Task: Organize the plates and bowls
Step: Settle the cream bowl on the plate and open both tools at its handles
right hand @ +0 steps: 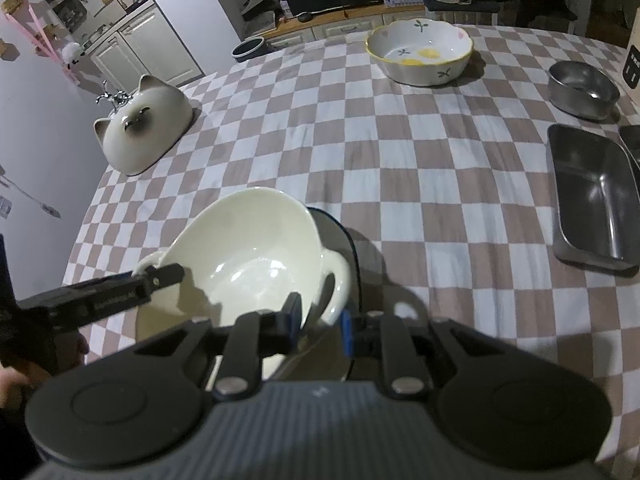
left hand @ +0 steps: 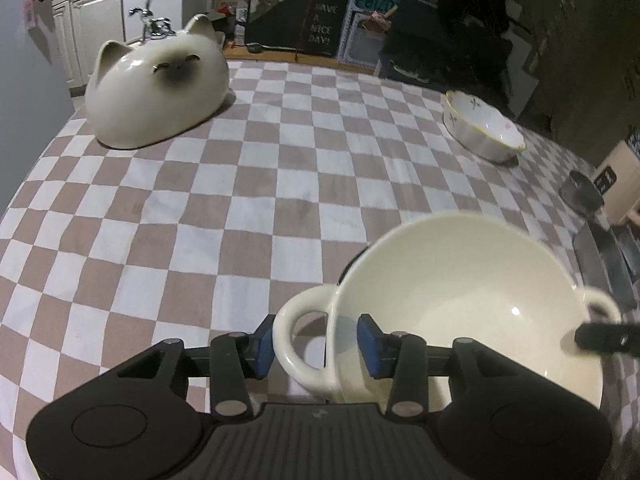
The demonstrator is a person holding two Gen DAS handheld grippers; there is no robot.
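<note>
Left wrist view: the left gripper point(left hand: 316, 346) has its blue pads apart on either side of one loop handle of a glossy cream ceramic bowl with two loop handles point(left hand: 460, 312). The pads straddle the handle without pressing on it, so this side looks released or not yet gripped.

In the right wrist view the right gripper point(right hand: 320, 318) is narrowed on the opposite side of that cream bowl point(right hand: 248, 256). One pad sits inside the rim and the other outside, close under the other handle, so it appears clamped on the bowl's wall. The bowl tilts, and it rests in or on a dark-rimmed dish point(right hand: 344, 240) that shows only as an arc behind it. What that dish is I cannot tell.

The stack lies near the front edge of the table covered in a pink and white checked cloth point(right hand: 400, 160), directly ahead of both grippers. The line through the bowl's two handles runs across from one gripper to the other, with each gripper at its own end.

Elsewhere on the cloth:
- An upturned cream cat-faced ceramic bowl point(left hand: 160, 92) sits toward the far left corner.
- A white scalloped bowl with a yellow rim and leaf sprigs point(right hand: 420, 54) sits near the far edge.
- A round steel bowl point(right hand: 582, 88) and a rectangular steel tray point(right hand: 592, 200) lie along the right edge.

The right gripper looks to be carrying the load. Settling the cream bowl level would likely turn on that grip.
</note>
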